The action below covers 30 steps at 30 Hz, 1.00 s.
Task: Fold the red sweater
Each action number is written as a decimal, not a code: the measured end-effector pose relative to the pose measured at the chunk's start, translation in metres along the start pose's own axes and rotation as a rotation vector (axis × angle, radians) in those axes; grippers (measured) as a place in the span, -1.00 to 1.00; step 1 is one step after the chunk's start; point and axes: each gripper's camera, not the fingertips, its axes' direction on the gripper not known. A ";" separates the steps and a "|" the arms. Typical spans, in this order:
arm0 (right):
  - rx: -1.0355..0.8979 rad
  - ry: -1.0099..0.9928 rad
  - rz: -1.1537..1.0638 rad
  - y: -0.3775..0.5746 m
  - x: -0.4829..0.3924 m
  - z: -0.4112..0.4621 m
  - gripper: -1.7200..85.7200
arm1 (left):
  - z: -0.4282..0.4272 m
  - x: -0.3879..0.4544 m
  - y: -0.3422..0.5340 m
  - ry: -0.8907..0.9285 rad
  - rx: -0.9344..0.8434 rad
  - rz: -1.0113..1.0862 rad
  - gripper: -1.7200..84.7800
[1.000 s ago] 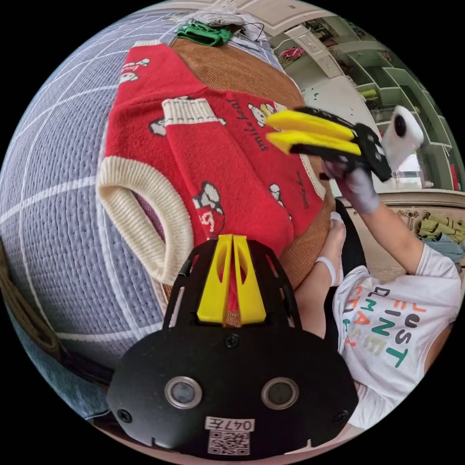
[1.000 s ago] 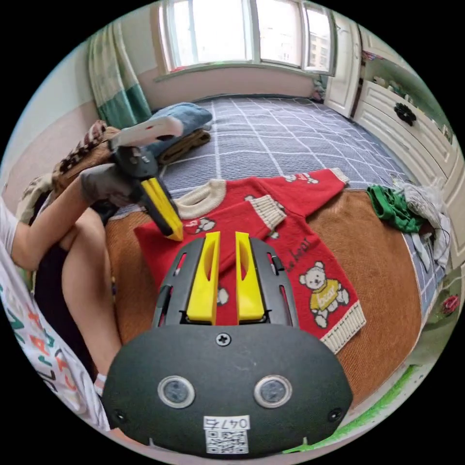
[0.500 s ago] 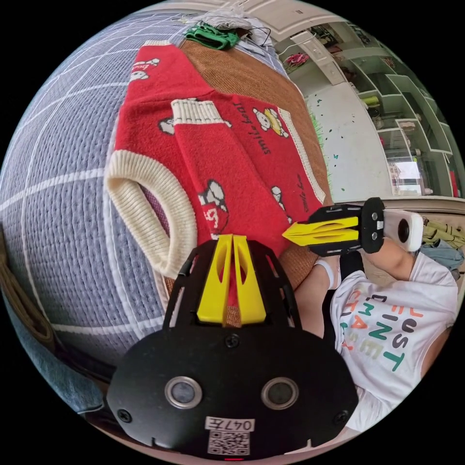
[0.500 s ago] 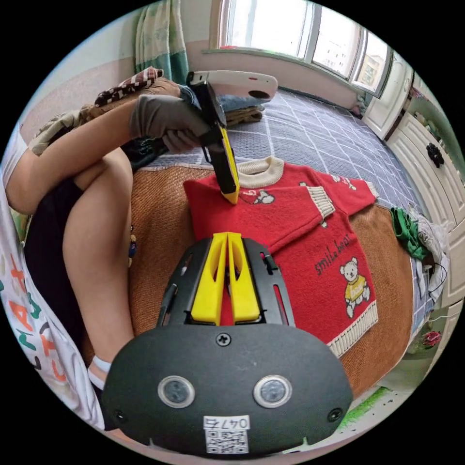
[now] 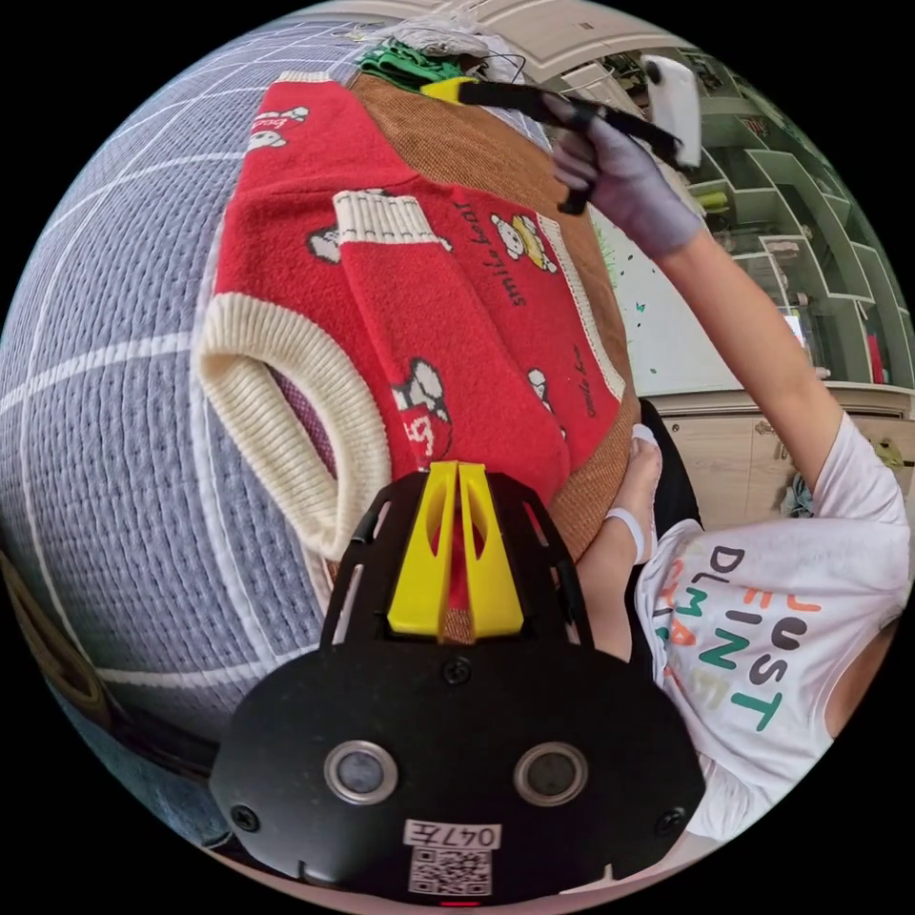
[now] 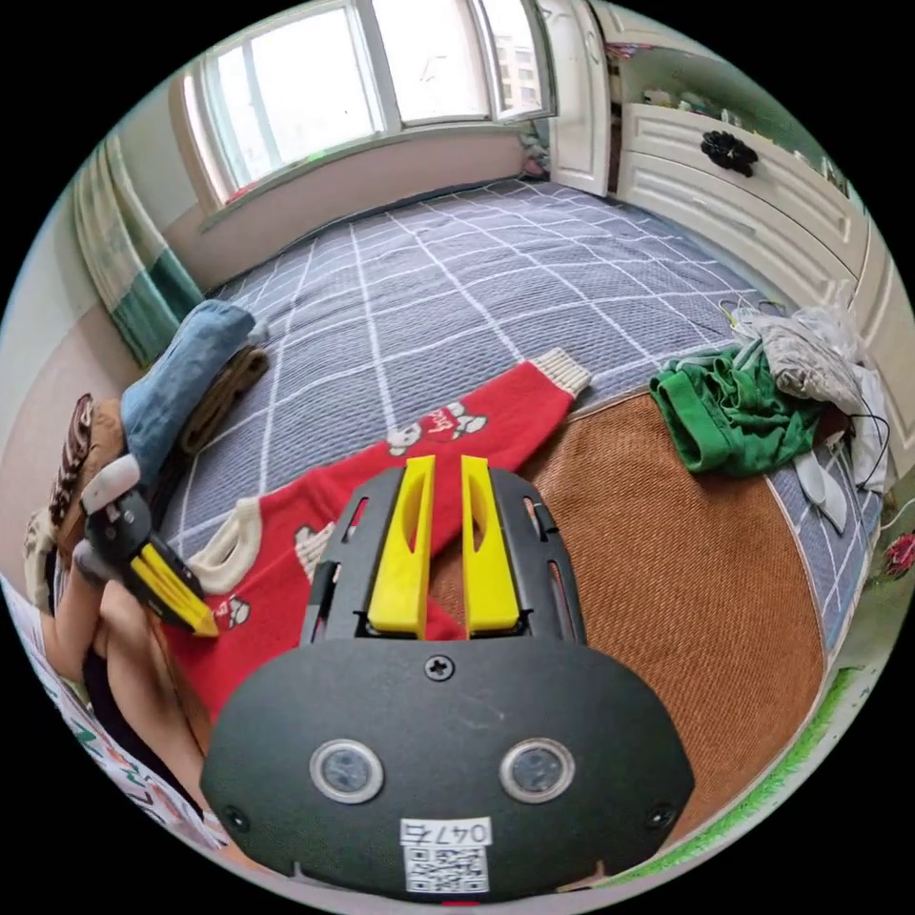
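Observation:
The red sweater [image 5: 457, 315] with a cream collar and bear pictures lies flat on a brown mat [image 5: 457, 143], one sleeve folded across its front. Its other sleeve [image 6: 477, 429] stretches out onto the bed cover. My left gripper [image 5: 457, 467] is shut, and its tips rest on the sweater's shoulder by the collar. From the right gripper view, the left gripper [image 6: 205, 629] points down at that shoulder. My right gripper [image 6: 440, 462] is open with nothing between its jaws. It hangs above the sweater's edge and the mat [image 6: 667, 572]. The right gripper [image 5: 434, 91] is also seen held high near the green garment.
A crumpled green garment [image 6: 724, 410] and pale clothes [image 6: 820, 353] lie at the mat's far corner. The grey checked bed cover [image 6: 457, 276] spreads beyond, with folded blue and brown clothes [image 6: 181, 381] at its side. The person [image 5: 762, 620] sits beside the mat, legs near the sweater.
The right gripper was shut low by the sweater's near side; it has since opened and swung away toward the outstretched sleeve and green garment. The left gripper stays on the shoulder.

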 end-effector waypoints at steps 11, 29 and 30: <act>-0.082 0.037 0.308 -0.035 0.088 0.124 -0.94 | 0.030 -0.020 -0.004 0.119 -0.006 0.013 -0.98; 0.057 -0.782 -0.310 0.129 -0.076 0.018 -0.78 | 0.031 -0.056 0.093 0.117 0.217 -0.191 -0.98; -0.012 -0.743 -0.288 0.143 -0.087 0.028 -0.77 | 0.033 -0.058 0.096 0.121 0.224 -0.200 -0.98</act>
